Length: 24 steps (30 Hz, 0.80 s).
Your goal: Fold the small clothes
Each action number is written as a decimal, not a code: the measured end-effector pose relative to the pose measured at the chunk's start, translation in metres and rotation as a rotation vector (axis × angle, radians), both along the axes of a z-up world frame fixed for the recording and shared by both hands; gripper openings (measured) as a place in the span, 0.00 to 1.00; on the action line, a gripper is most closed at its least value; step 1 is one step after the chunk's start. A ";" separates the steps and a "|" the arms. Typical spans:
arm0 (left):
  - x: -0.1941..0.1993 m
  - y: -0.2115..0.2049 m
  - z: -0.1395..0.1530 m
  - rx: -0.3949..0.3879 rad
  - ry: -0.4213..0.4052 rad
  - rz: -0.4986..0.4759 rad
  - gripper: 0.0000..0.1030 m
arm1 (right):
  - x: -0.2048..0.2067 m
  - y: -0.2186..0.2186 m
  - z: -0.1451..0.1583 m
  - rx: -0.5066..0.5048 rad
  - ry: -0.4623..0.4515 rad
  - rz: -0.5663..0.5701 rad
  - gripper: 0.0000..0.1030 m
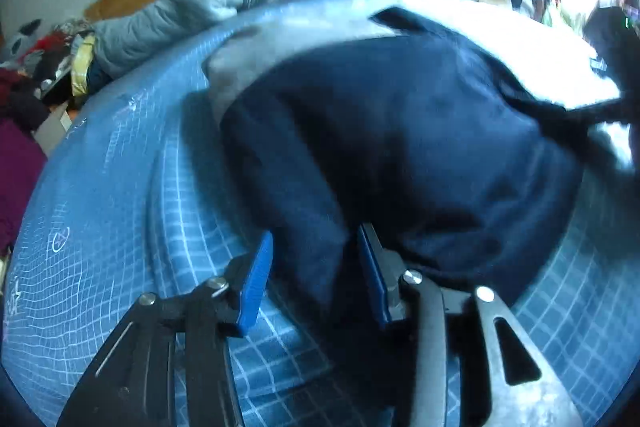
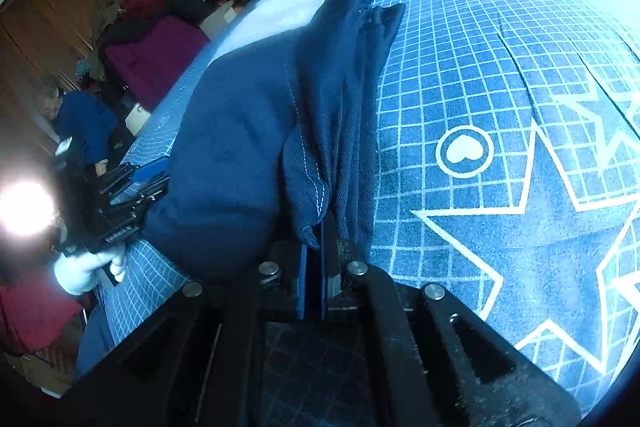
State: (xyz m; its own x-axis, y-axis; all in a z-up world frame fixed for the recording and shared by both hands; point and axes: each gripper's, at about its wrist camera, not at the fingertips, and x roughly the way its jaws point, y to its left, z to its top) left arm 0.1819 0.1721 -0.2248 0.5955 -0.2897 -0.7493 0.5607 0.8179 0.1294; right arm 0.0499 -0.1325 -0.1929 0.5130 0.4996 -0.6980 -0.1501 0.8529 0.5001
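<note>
Because the right gripper (image 2: pixel 314 259) clamps a gathered, stitched hem of the navy garment (image 2: pixel 240 131), the cloth bunches into thick pleats near its blue pads, likely to carry a fold over. At the opposite edge, the left gripper (image 1: pixel 316 267) stands open around a soft fleecy fold. Most of the garment lies on the gridded blue mat (image 2: pixel 480 75).
</note>
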 end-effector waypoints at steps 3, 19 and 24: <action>-0.003 0.011 0.014 -0.034 0.010 0.004 0.38 | 0.000 -0.005 -0.002 0.018 -0.001 0.000 0.01; 0.114 -0.029 0.005 -0.048 -0.012 0.011 0.41 | 0.002 -0.024 -0.004 0.080 0.004 -0.002 0.01; 0.056 -0.002 0.033 -0.135 -0.030 -0.027 0.33 | 0.002 -0.028 -0.005 0.088 0.003 -0.003 0.01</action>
